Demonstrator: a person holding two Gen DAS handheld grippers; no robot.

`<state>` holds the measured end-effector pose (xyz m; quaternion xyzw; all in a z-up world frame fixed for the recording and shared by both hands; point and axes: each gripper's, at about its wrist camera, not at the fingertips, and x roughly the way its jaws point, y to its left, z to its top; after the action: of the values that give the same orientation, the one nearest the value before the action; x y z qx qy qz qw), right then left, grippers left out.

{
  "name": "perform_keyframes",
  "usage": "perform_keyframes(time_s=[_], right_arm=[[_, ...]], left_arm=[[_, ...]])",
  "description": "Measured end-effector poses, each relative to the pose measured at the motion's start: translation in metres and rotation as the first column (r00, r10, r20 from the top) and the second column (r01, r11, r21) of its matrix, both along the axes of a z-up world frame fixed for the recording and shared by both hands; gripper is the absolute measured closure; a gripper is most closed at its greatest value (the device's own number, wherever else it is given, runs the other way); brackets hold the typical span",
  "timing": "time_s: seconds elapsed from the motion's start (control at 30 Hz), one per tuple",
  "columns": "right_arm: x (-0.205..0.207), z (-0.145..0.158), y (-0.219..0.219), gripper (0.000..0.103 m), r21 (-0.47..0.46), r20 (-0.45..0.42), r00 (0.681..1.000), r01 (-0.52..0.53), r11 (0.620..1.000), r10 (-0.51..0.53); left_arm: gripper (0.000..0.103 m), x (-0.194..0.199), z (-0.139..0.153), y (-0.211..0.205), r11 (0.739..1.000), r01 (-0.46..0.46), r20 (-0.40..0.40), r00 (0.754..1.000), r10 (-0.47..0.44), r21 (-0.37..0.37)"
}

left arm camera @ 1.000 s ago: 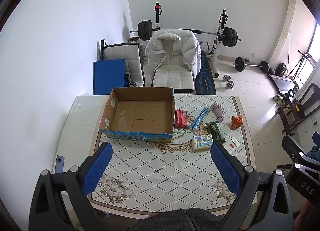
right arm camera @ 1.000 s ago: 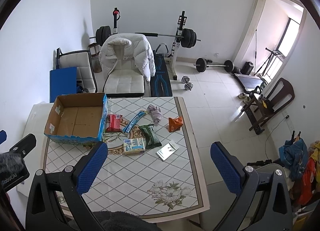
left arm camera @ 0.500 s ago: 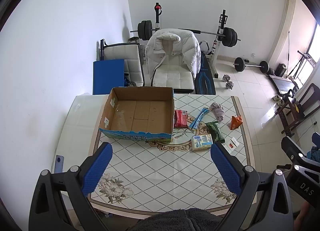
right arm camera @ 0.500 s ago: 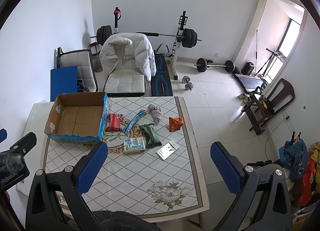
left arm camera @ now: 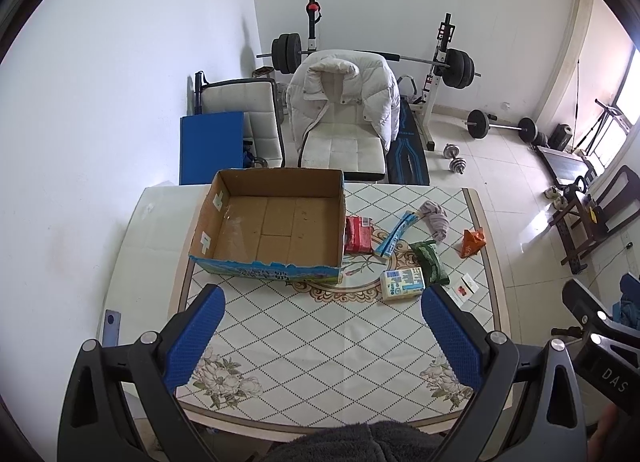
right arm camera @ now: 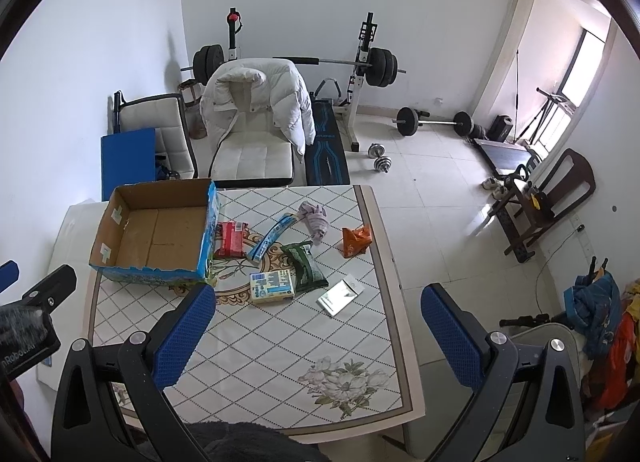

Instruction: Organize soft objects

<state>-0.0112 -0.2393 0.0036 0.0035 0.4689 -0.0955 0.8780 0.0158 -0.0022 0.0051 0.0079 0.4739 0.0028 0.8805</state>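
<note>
Both grippers hang high above the desk [left arm camera: 320,326], each with its blue-padded fingers spread wide and nothing between them: the left gripper [left arm camera: 322,336] looks down over the desk's middle, the right gripper [right arm camera: 318,336] over its right edge. An open cardboard box [left arm camera: 276,228], with nothing showing inside, sits at the far left of the patterned desk top. The soft things lie scattered to its right: a red packet [left arm camera: 358,236] touching the box wall, a long blue packet [left arm camera: 396,238] beside it, a crumpled grey cloth [left arm camera: 436,220] at the far end of that packet, a green pouch [left arm camera: 430,262], a pale blue-printed pack [left arm camera: 402,284] just beside the pouch, an orange bag [left arm camera: 472,242] near the right edge, and a small white card [right arm camera: 340,296].
</note>
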Motion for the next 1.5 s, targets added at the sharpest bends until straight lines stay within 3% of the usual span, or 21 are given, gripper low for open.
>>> perform_keyframes(time_s=[0.13, 0.23, 0.37, 0.43, 0.57, 0.7, 0.77, 0.8, 0.83, 0.87, 0.97, 1.07, 1.13, 1.17, 1.2, 1.27, 1.33, 1.37, 1.4, 1.47, 1.5], right_arm=[[0.032, -0.044, -0.034, 0.000, 0.053, -0.104, 0.993, 0.057, 0.997, -0.052], [0.062, -0.094, -0.068, 0.000, 0.111, -0.206, 0.975, 0.110, 0.988, -0.086], [0.109, -0.174, -0.108, 0.000, 0.185, -0.350, 0.934, 0.148, 0.972, -0.075], [0.128, -0.213, -0.126, 0.000, 0.199, -0.404, 0.912, 0.162, 0.966, -0.070], [0.155, -0.279, -0.155, 0.000, 0.208, -0.491, 0.870, 0.174, 0.962, -0.051], [0.175, -0.336, -0.174, 0.000, 0.225, -0.557, 0.830, 0.171, 0.959, -0.017], [0.184, -0.358, -0.180, 0.000, 0.230, -0.577, 0.817, 0.160, 0.960, 0.002], [0.185, -0.364, -0.179, 0.000, 0.233, -0.587, 0.810, 0.155, 0.960, 0.011], [0.190, -0.373, -0.181, 0.000, 0.240, -0.596, 0.803, 0.152, 0.959, 0.022], [0.193, -0.381, -0.183, 0.000, 0.249, -0.602, 0.798, 0.149, 0.957, 0.032], [0.206, -0.398, -0.180, 0.000, 0.279, -0.613, 0.787, 0.132, 0.951, 0.071], [0.220, -0.407, -0.172, 0.000, 0.327, -0.608, 0.787, 0.121, 0.937, 0.110], [0.231, -0.413, -0.160, 0.000, 0.366, -0.599, 0.788, 0.112, 0.924, 0.141], [0.239, -0.417, -0.151, 0.000, 0.383, -0.596, 0.786, 0.103, 0.918, 0.161], [0.244, -0.419, -0.143, 0.000, 0.393, -0.597, 0.783, 0.097, 0.915, 0.174], [0.259, -0.431, -0.123, 0.001, 0.405, -0.609, 0.767, 0.082, 0.911, 0.201], [0.271, -0.443, -0.107, 0.007, 0.397, -0.633, 0.743, 0.073, 0.915, 0.216], [0.274, -0.448, -0.102, 0.013, 0.391, -0.643, 0.735, 0.070, 0.918, 0.217], [0.278, -0.455, -0.096, 0.017, 0.383, -0.657, 0.721, 0.070, 0.921, 0.218], [0.282, -0.466, -0.091, 0.038, 0.359, -0.688, 0.698, 0.091, 0.929, 0.198], [0.284, -0.461, -0.090, 0.044, 0.347, -0.677, 0.713, 0.088, 0.934, 0.184]], left_arm=[[0.002, 0.039, -0.030, -0.017, 0.996, 0.064, -0.007, 0.998, -0.064, 0.056], [0.002, 0.074, -0.072, -0.041, 0.981, 0.150, -0.081, 0.987, -0.141, 0.121], [0.002, 0.114, -0.146, -0.088, 0.926, 0.340, -0.210, 0.929, -0.304, 0.166], [0.002, 0.129, -0.190, -0.119, 0.863, 0.456, -0.282, 0.876, -0.392, 0.218], [0.005, 0.147, -0.281, -0.173, 0.706, 0.666, -0.436, 0.725, -0.534, 0.242], [0.007, 0.154, -0.365, -0.217, 0.541, 0.796, -0.566, 0.588, -0.578, 0.273], [0.008, 0.156, -0.390, -0.230, 0.490, 0.831, -0.602, 0.539, -0.589, 0.264], [0.011, 0.159, -0.400, -0.235, 0.488, 0.842, -0.620, 0.514, -0.593, 0.231], [0.017, 0.162, -0.406, -0.239, 0.495, 0.848, -0.628, 0.492, -0.602, 0.189], [0.031, 0.165, -0.410, -0.241, 0.509, 0.844, -0.635, 0.488, -0.599, 0.167], [0.035, 0.179, -0.407, -0.234, 0.611, 0.786, -0.624, 0.525, -0.578, 0.095], [0.036, 0.197, -0.394, -0.206, 0.772, 0.636, -0.624, 0.609, -0.489, 0.015], [0.036, 0.206, -0.391, -0.177, 0.885, 0.465, -0.649, 0.670, -0.360, -0.011], [0.036, 0.208, -0.391, -0.161, 0.931, 0.364, -0.669, 0.684, -0.292, -0.034], [0.036, 0.209, -0.392, -0.148, 0.958, 0.282, -0.689, 0.685, -0.237, -0.050], [0.035, 0.208, -0.396, -0.127, 0.988, 0.145, -0.704, 0.697, -0.139, -0.052], [0.035, 0.209, -0.402, -0.119, 0.993, 0.100, -0.715, 0.690, -0.114, -0.062], [0.035, 0.209, -0.405, -0.117, 0.994, 0.096, -0.725, 0.681, -0.105, -0.054], [0.031, 0.208, -0.404, -0.121, 0.993, 0.107, -0.709, 0.697, -0.111, -0.050], [0.034, 0.208, -0.398, -0.128, 0.990, 0.138, -0.702, 0.704, -0.108, -0.014], [0.040, 0.203, -0.399, -0.138, 0.989, 0.145, -0.689, 0.717, -0.106, -0.001]])
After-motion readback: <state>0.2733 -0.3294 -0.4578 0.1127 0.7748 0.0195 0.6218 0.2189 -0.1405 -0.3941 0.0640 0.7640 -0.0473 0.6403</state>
